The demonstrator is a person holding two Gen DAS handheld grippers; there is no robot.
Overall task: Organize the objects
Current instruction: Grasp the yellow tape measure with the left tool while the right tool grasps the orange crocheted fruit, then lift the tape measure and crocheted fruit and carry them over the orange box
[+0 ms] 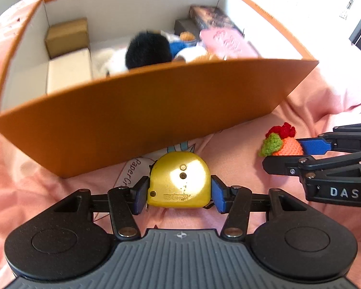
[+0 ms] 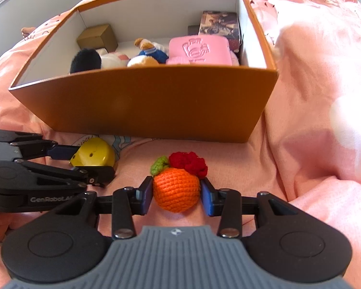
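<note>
My left gripper (image 1: 179, 193) is shut on a yellow tape measure (image 1: 179, 180), held just in front of the orange box (image 1: 137, 118). My right gripper (image 2: 177, 193) is shut on a crocheted orange fruit (image 2: 177, 189) with a green leaf and red flower. Each gripper shows in the other's view: the right gripper (image 1: 298, 153) with the fruit (image 1: 286, 148) at right, the left gripper (image 2: 84, 160) with the tape measure (image 2: 93, 155) at left. The box (image 2: 156, 106) stands open ahead of both.
In the box lie plush toys (image 2: 122, 57), a pink pouch (image 2: 197, 49), a dark printed box (image 2: 219, 24), a brown carton (image 2: 97, 37) and a cream block (image 1: 69, 69). Rumpled pink bedding (image 2: 312, 96) surrounds everything. A printed paper (image 1: 132, 168) lies under the box's front edge.
</note>
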